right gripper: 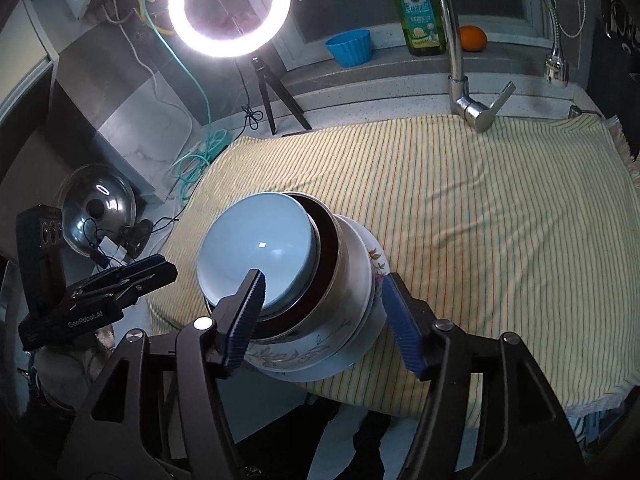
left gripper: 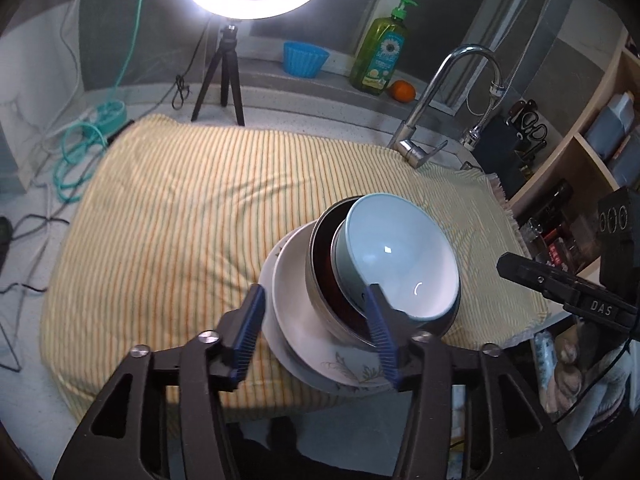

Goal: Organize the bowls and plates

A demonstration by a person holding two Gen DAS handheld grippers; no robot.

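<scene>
The stack of plates and bowls (right gripper: 304,288) sits at the near edge of the striped cloth (right gripper: 480,208) that covers the bench, its bottom plate (left gripper: 340,376) reaching the cloth's front border; on that plate rests a white floral bowl (right gripper: 288,354), then a dark bowl (left gripper: 332,292), then a pale blue bowl (left gripper: 400,256) on top, tilted and off-centre rather than seated level.

The likely trouble starts there; the blue bowl leans toward one side, so a nudge from either tool could slide it off the dark bowl, and the whole pile stands so near the front edge that a push toward the person might tip it off the bench; the cloth is rumpled too, and may drag if the plate is shoved.

The left tongs (left gripper: 316,336) stand wide open, holding nothing, their fingers straddling the near side of the stack; whether the right-hand pad touches the blue bowl's rim I cannot tell; the right tongs (right gripper: 324,316) are likewise spread wide and empty, one finger before the blue bowl, the other beside the plate.

Farther back stand a tap (right gripper: 460,80), a green soap bottle (left gripper: 380,56), a blue cup (left gripper: 306,58) and a ring light (right gripper: 230,8).
</scene>
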